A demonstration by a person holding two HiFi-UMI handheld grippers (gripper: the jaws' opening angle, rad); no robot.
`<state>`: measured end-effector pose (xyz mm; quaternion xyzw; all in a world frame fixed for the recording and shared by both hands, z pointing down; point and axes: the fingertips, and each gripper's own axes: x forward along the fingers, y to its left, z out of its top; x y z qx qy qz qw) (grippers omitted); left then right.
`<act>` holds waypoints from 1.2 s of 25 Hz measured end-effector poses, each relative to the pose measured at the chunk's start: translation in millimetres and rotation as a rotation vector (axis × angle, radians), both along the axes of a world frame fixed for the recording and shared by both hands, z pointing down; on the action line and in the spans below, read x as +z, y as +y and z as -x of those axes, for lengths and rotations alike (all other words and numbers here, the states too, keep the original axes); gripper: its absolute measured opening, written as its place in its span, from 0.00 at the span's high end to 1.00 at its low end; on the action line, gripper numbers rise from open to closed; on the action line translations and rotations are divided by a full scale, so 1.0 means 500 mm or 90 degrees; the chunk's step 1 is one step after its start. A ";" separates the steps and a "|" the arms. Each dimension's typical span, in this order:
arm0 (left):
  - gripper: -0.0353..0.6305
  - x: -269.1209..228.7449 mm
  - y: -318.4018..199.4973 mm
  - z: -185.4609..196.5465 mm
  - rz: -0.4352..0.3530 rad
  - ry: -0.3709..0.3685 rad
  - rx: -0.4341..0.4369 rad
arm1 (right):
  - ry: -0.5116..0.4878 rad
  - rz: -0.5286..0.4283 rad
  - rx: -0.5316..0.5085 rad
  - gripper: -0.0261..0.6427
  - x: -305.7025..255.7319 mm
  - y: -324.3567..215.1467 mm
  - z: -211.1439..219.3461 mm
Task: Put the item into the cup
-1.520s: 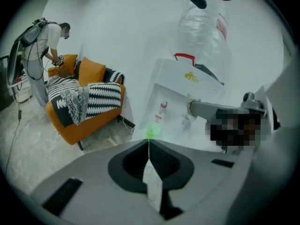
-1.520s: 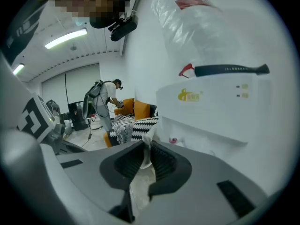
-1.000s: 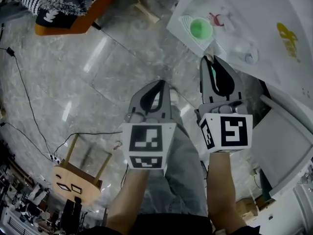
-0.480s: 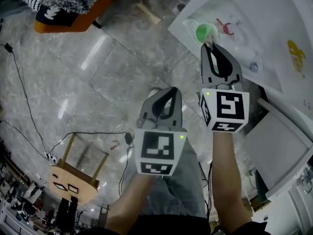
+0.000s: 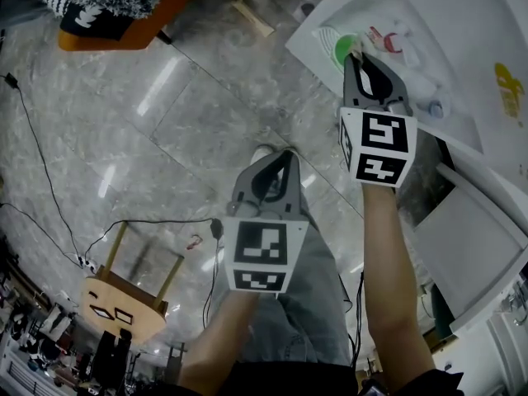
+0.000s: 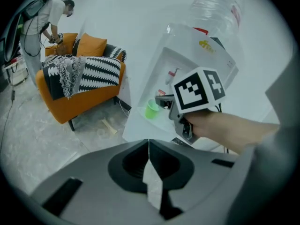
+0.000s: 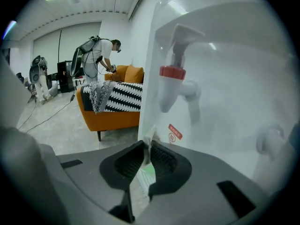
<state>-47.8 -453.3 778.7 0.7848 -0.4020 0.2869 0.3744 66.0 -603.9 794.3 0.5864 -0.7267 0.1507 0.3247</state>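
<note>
Fingers [image 6: 133, 162] of the left gripper [image 6: 149, 143] are seen pressed together with nothing between them. That gripper is held over the grey marble floor [image 5: 165, 122], well apart from the work.

Further right a white water dispenser [image 5: 470, 31] is seen. In its recess, near a red-collared tap [image 7: 172, 72], a small green plastic cup [image 5: 340, 52] is stood on the ribbed drip tray, toward the recess's left end and front edge.

Over the cup's rim the right gripper [image 7: 147, 154] is held. Its jaws are closed on a small, thin, pale item [image 7: 149, 141], which is pinched low so that a slip of it stands up past the tips. What the item is cannot be made out.

The item is judged very light and limp, something like paper or film, so little squeeze is needed and a hold near one edge is thought enough. It may cling to a pad when let go. The cup is judged light too and easily knocked over, so its rim is best left untouched.
</note>
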 end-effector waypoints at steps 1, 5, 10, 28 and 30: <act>0.93 0.001 0.000 0.001 0.000 -0.001 -0.001 | 0.004 0.003 0.001 0.89 0.004 -0.003 0.000; 0.93 -0.001 0.003 0.011 -0.007 -0.005 -0.010 | 0.016 0.023 0.014 0.88 0.019 -0.004 -0.004; 0.93 0.001 0.017 0.012 -0.007 -0.008 -0.013 | 0.016 0.032 0.028 0.88 0.030 -0.008 -0.014; 0.93 -0.002 0.040 0.042 -0.011 -0.003 -0.011 | -0.001 -0.046 0.073 0.87 -0.039 0.032 -0.017; 0.93 -0.008 0.043 0.048 -0.016 -0.001 -0.010 | -0.007 -0.061 0.081 0.91 -0.061 0.053 -0.018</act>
